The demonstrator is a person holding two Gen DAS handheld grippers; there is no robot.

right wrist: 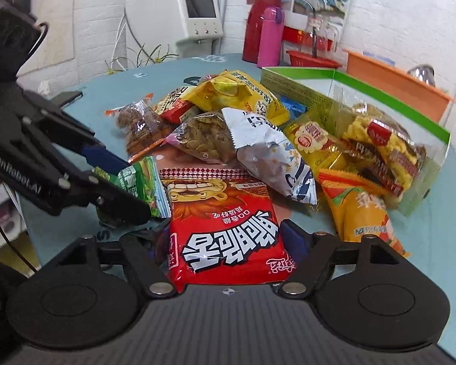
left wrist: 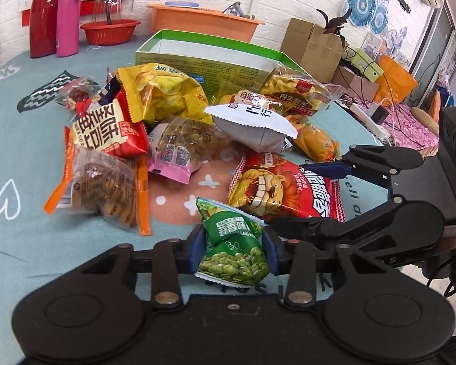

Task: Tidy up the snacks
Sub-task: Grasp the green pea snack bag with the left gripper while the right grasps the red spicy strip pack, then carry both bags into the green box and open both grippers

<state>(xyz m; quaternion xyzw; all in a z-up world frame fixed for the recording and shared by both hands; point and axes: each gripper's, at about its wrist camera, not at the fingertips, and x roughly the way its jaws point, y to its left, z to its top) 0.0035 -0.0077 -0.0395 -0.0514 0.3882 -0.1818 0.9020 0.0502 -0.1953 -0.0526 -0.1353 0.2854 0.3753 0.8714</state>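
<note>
My left gripper [left wrist: 233,248] is shut on a green pea snack packet [left wrist: 232,243]; it also shows in the right wrist view [right wrist: 136,182], held by the left gripper [right wrist: 123,182]. My right gripper [right wrist: 226,240] has its jaws around the near end of a red lion snack bag [right wrist: 225,228] on the table; the bag also shows in the left wrist view [left wrist: 276,190], with the right gripper [left wrist: 304,197] at its right end. A pile of snack packets [left wrist: 173,121] lies in front of an open green box [left wrist: 197,57].
Teal tablecloth [left wrist: 21,152]. Red bottle [left wrist: 44,12], pink flask [left wrist: 67,19], red basin [left wrist: 109,30] and orange tub [left wrist: 203,22] stand at the back. Cardboard box [left wrist: 313,45] and cables lie off the table's right side.
</note>
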